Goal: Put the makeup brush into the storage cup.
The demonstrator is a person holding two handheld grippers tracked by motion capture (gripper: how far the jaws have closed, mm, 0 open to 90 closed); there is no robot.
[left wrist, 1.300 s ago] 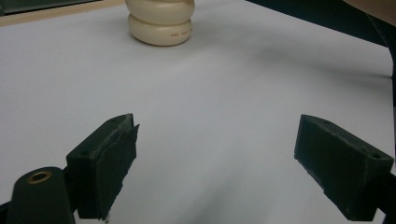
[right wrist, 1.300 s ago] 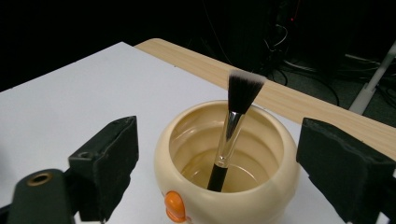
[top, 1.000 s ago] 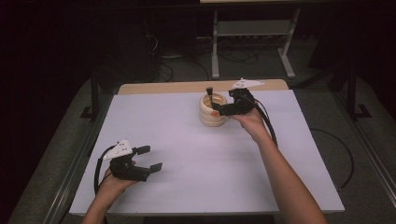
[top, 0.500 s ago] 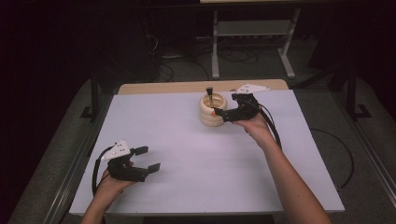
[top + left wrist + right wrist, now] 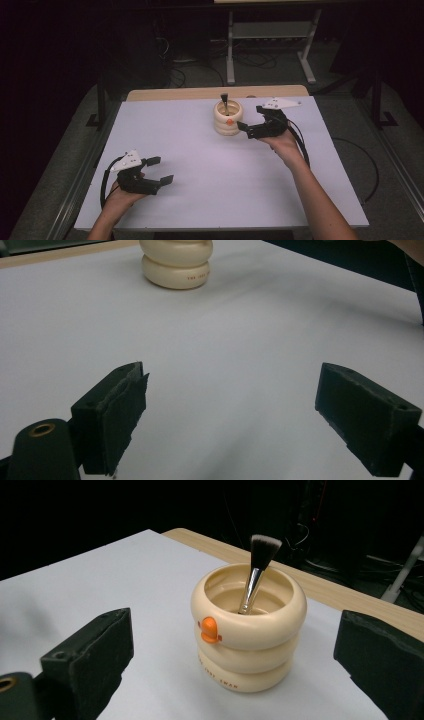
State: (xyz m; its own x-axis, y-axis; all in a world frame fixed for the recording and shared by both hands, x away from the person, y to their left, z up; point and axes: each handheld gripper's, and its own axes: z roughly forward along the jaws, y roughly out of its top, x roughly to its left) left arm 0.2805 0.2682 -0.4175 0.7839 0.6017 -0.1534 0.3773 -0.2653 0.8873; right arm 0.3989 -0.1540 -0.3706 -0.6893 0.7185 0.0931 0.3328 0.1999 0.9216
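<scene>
My right gripper (image 5: 248, 121) sits at the far right of the table (image 5: 200, 200), just beside the cream holder (image 5: 228, 117), not touching it. Its jaws are spread wide and grip nothing; in the right gripper view they frame the holder (image 5: 248, 635) on both sides with clear space to each pad.

The holder is a ribbed, three-ring cup standing upright on the white table cover, near the far edge. An orange knob (image 5: 209, 629) projects from its upper ring, facing my right gripper. Small lettering runs along the bottom ring; I cannot read it.

A brush (image 5: 257, 570) stands in the holder, handle down, dark bristles with pale tips up, tilted slightly and leaning toward the rim.

My left gripper (image 5: 161, 170) rests at the near left of the table, well apart from the holder. Its jaws are also parted and hold nothing; in the left gripper view, bare cover lies between them, and the holder (image 5: 176, 262) stands far ahead.
</scene>
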